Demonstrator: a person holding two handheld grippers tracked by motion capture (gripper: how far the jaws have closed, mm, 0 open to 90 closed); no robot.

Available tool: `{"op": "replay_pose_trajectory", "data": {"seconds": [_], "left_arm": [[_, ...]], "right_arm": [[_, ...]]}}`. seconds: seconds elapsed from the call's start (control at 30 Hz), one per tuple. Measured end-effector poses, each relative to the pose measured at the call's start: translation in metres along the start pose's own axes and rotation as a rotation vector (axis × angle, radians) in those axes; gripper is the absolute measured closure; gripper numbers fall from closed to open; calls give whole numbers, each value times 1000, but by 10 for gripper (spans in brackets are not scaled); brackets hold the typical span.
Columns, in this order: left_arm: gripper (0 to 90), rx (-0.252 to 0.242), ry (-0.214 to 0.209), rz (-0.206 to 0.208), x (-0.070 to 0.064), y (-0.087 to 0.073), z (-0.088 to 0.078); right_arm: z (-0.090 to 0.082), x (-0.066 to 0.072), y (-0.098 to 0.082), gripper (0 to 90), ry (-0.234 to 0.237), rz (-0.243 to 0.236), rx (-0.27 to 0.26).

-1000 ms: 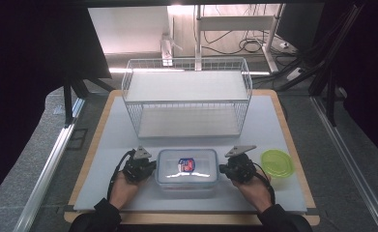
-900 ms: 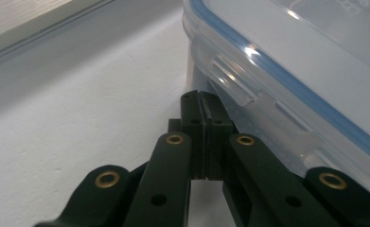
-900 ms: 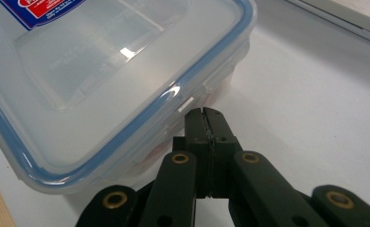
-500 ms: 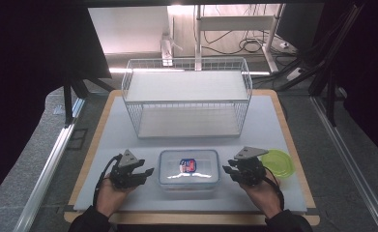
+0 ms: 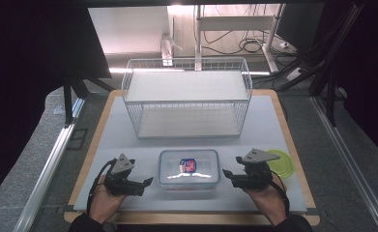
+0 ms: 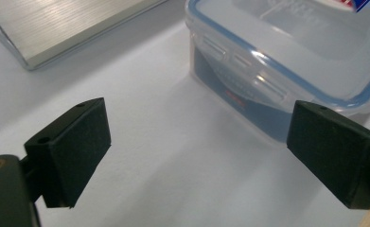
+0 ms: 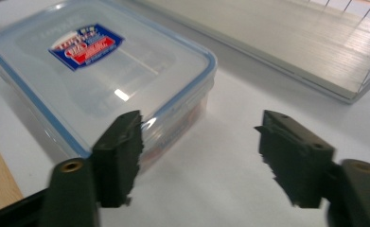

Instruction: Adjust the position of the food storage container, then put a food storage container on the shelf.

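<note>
Both tongs stand spread, with nothing between their pads. Left gripper (image 5: pixel 147 182) sits just left of the box (image 5: pixel 189 167); right gripper (image 5: pixel 226 175) sits just right of it. Neither touches the box. Their jaws have just been opening, and the gap between each pair holds only bare mat (image 5: pixel 128 140).

Step in hand, as judged: release. The box rests on the mat at the near edge of the table, between the two hands, in front of the wire rack (image 5: pixel 186 96). A green lid (image 5: pixel 279 163) lies just beyond the right gripper.

Next move, as judged: either withdraw both hands clear of the box, or re-approach it from both ends. A re-grip calls for level jaws set square to the short walls, below the lid's rim, and for both sides to close together so that the box does not skew.

Box description:
- Shape: rectangular, shallow, with rounded corners.
- Material: clear plastic; walls and lid are see-through.
- Lid: fitted on, with a blue seal line around the rim and a moulded latch flap on the end wall seen in the left gripper view (image 6: pixel 249 71).
- Label: a red, white and blue sticker at the lid's centre (image 7: pixel 85 45).
- Contents: too unclear to identify.
</note>
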State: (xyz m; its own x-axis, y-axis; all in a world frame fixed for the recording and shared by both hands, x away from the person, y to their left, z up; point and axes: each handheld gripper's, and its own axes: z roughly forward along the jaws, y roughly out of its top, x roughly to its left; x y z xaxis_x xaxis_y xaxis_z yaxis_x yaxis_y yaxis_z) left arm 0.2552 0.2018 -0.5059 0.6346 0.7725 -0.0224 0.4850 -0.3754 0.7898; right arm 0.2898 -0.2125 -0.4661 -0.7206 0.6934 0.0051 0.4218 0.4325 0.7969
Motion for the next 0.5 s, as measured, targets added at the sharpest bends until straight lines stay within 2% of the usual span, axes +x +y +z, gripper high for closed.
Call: {"op": "replay_pose_trajectory", "data": {"seconds": [0.1, 0.27, 0.5], "left_arm": [[34, -14, -8, 5, 1, -1, 2], [42, -41, -45, 4, 0, 0, 4], [60, -4, -83, -7, -4, 5, 6]], "right_arm": [[1, -1, 1, 198, 29, 19, -15], [7, -2, 0, 135, 79, 42, -2], [14, 0, 3, 92, 118, 46, 12]]}}
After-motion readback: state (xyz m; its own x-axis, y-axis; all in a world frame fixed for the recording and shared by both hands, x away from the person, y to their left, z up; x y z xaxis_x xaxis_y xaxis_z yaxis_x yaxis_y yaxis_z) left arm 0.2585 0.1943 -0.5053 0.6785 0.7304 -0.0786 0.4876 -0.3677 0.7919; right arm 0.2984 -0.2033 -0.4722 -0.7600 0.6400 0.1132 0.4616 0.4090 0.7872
